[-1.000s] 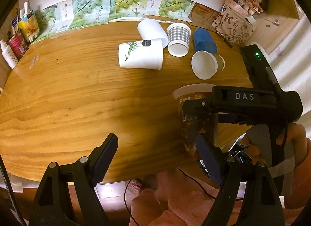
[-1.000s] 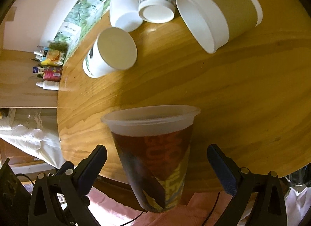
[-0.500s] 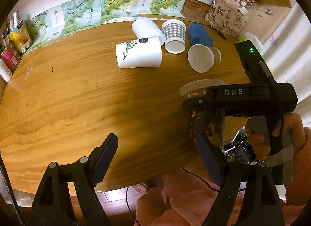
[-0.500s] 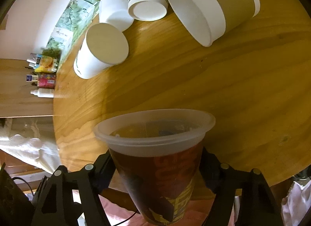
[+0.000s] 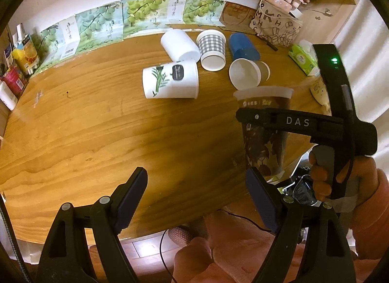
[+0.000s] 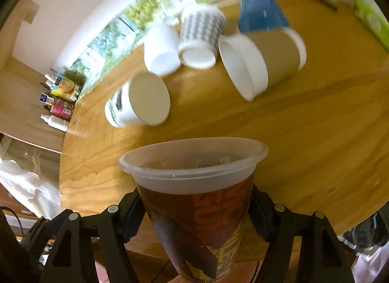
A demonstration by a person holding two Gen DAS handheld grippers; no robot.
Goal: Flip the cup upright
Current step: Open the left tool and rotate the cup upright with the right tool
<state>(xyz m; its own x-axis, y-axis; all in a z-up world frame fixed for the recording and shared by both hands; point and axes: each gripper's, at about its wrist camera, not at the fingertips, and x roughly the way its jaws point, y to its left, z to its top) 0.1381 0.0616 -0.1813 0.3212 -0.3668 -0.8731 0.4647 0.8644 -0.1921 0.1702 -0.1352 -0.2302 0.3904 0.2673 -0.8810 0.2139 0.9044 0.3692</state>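
A: What are the right tongs (image 6: 197, 219) doing?

B: They are clamped on the brown printed cup (image 6: 194, 197), one finger on each side of its wall below the frosted rim. A second ago those fingers stood wide apart on either side of it; half a second ago they were closing in. So the grasp is the fresh change.

A: And the cup itself?

B: Upright, mouth up, at the near edge of the worktop (image 5: 97, 124). In the left wrist view its base seems to hang past that edge, so I judge it is lifted rather than standing, though the tool's crossbar hides too much to be sure. The right view is smeared, which suggests the tool is moving.

A: The left tongs (image 5: 197, 195)?

B: Spread wide and holding nothing, above the worktop edge to the left of the brown cup.

A: What lies beyond the brown cup?

B: Just behind it a kraft-sleeved cup (image 5: 248, 73) on its side, mouth toward us. Further back a blue cup (image 5: 243, 48), a checked cup (image 5: 211, 49) and a plain white cup (image 5: 178, 44). To the left of those, a leaf-printed cup (image 5: 170, 79) lies flat.

A: Meaning for the task?

B: This cup looks righted already; setting it down squarely remains, I think.
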